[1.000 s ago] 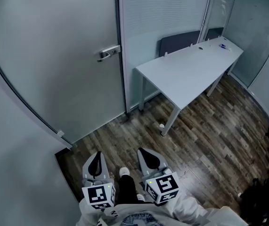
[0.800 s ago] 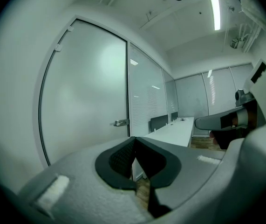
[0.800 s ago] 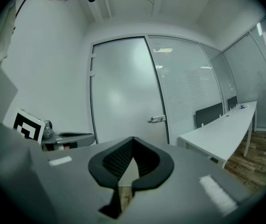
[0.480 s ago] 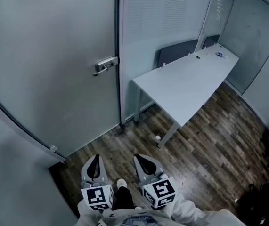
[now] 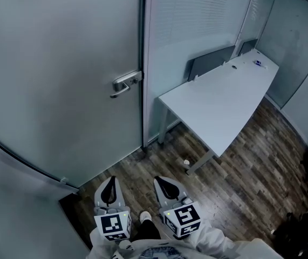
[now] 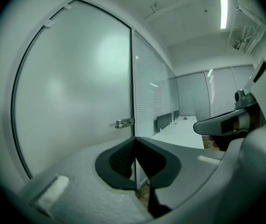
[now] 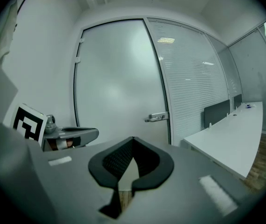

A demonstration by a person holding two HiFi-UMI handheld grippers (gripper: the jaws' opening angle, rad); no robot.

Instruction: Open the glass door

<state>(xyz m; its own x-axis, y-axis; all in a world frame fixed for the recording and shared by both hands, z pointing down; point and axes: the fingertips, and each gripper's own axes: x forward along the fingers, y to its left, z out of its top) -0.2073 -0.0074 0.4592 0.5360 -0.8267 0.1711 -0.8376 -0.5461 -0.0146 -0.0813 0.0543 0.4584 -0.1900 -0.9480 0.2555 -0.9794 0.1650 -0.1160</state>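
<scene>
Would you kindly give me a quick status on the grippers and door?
Left gripper and right gripper shut, empty. Glass door closed, handle untouched. Table to its right, nothing blocking.

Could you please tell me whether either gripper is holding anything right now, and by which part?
Nothing is held. The left gripper and the right gripper are both shut and empty, well short of the door handle.

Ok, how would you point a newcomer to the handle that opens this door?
Start at the big frosted glass door filling the left of the head view. Follow it to its right edge, beside the slatted glass partition. There sits the lever handle, a silver metal lever and the one thing jutting from that plain pane.
</scene>
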